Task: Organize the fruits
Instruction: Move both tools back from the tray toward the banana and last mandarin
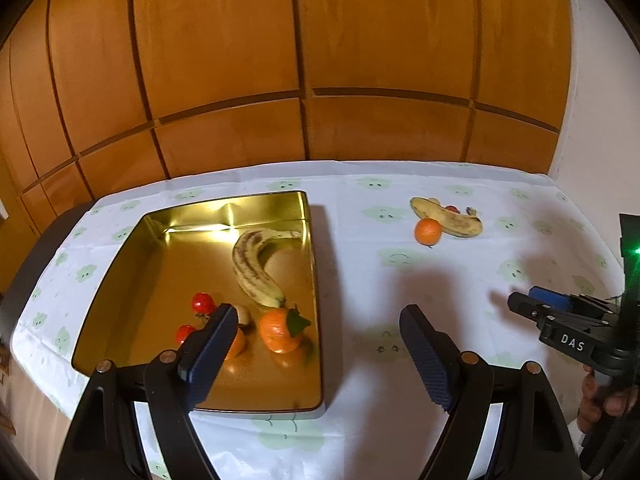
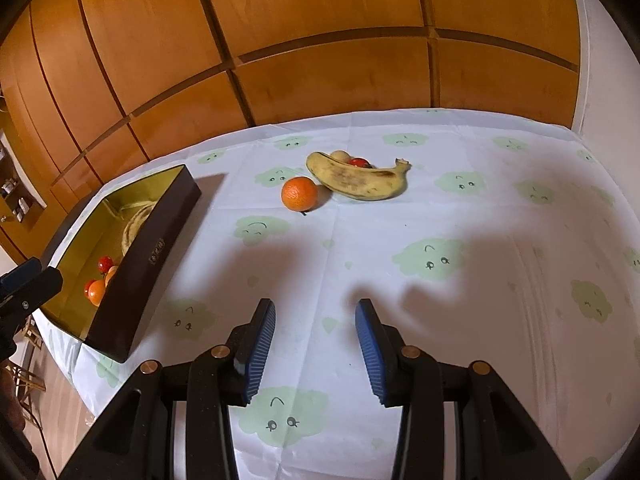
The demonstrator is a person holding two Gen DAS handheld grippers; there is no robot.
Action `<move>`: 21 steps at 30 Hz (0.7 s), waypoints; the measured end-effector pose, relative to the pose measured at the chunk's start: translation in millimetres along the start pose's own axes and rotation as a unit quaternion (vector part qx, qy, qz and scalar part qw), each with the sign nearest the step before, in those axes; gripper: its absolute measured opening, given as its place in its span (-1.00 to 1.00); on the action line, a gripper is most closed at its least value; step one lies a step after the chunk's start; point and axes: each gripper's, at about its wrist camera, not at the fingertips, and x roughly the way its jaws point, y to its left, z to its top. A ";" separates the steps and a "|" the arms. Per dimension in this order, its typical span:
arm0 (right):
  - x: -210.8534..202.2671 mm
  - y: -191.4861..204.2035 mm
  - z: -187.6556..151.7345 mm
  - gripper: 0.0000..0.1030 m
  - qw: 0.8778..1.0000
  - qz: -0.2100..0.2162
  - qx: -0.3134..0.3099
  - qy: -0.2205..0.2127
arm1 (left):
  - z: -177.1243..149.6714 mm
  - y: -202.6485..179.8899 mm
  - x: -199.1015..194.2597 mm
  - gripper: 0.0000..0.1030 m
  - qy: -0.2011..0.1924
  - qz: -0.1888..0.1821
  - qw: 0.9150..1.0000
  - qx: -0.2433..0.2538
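Note:
A gold-lined tin box [image 1: 120, 264] holds a banana [image 1: 252, 268], an orange with a leaf [image 1: 280, 330], a second orange [image 1: 236, 344] partly behind my finger, two red tomatoes [image 1: 203, 303] and a small pale fruit [image 1: 242, 314]. My left gripper [image 1: 320, 332] is open and empty over the box's near right corner. On the cloth lie a loose orange [image 2: 299, 193], a spotted banana [image 2: 356, 178], a red tomato [image 2: 359, 162] and a pale fruit [image 2: 340, 155] behind it. My right gripper [image 2: 316, 320] is open and empty, well short of them; it also shows in the left wrist view [image 1: 532, 300].
The table has a white cloth [image 2: 440, 300] with green cloud faces. Wooden wall panels [image 1: 320, 60] stand behind it, a white wall at the right. The box's dark outer wall [image 2: 152, 256] stands left of my right gripper. The table's left edge drops to the floor.

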 end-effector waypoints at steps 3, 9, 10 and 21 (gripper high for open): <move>0.1 0.1 -1.7 -0.18 1.000 -0.003 0.000 0.000 | -1.4 -3.6 1.6 0.62 0.005 -0.007 1.000 0.003; -0.8 0.2 -2.7 -0.18 1.000 -0.006 -0.004 -0.001 | -3.4 -9.6 5.8 0.62 0.012 -0.016 1.000 0.009; -1.1 -0.1 -3.4 -0.18 1.000 -0.007 -0.004 -0.001 | -3.6 -11.0 6.8 0.62 0.014 -0.017 1.000 0.011; -4.3 -8.7 -3.8 -0.18 1.000 -0.015 0.003 -0.003 | 0.8 -24.2 19.8 0.62 0.030 -0.033 0.999 0.022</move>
